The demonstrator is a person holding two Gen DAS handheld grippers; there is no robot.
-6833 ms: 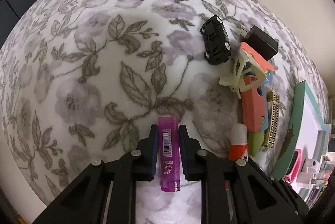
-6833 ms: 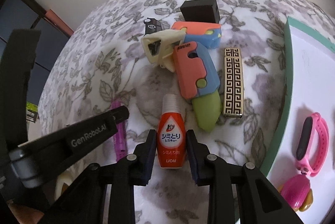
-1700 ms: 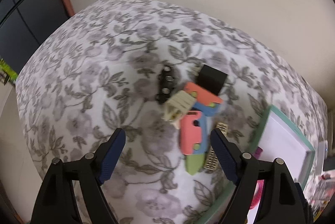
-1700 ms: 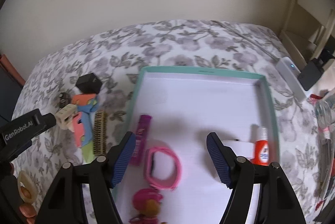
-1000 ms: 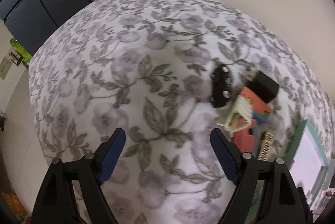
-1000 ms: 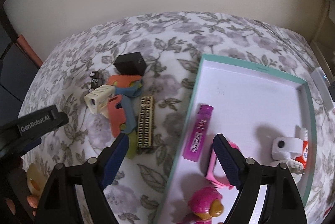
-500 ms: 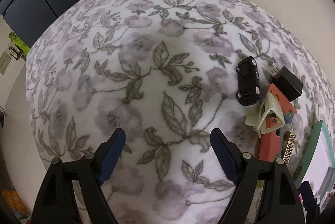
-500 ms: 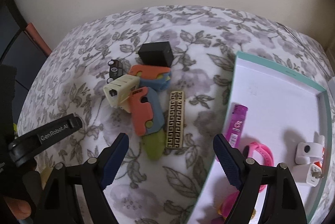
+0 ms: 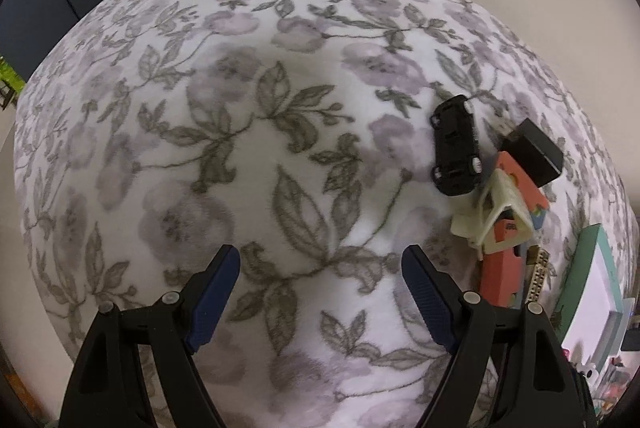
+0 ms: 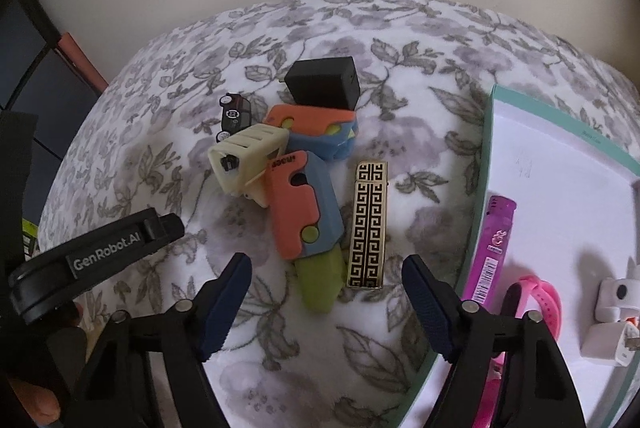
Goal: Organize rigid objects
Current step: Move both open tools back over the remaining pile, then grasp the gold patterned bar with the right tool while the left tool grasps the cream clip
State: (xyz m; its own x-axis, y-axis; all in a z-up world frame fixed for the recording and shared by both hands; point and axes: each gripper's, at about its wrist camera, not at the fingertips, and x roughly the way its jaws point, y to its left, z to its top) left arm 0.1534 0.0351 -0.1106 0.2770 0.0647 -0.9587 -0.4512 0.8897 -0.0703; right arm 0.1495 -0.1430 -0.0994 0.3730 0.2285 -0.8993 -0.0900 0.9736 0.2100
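Right wrist view shows the job partly done. The tray (image 10: 490, 148) with the teal rim already holds a purple lighter (image 10: 491, 248), a pink band (image 10: 540, 294) and white plugs (image 10: 612, 320). Left on the floral blanket (image 10: 400, 36), just beside the tray, is a tight heap: a patterned lighter (image 10: 367, 224), two orange-and-blue toy knives (image 10: 302, 212) (image 10: 320, 126), a cream clip (image 10: 250, 156) leaning on them, a black adapter (image 10: 324, 88) and a toy car (image 10: 234, 114), so six things seem to remain.

The right gripper (image 10: 326, 282) hangs just short of the near knife and patterned lighter; its fingers have just been closing a little but stand apart with nothing between them. One of those two looks like its next pick.

In the left wrist view the left gripper (image 9: 320, 270) is spread wide and empty over bare blanket, with the car (image 9: 456, 144) and the heap well off to its right.
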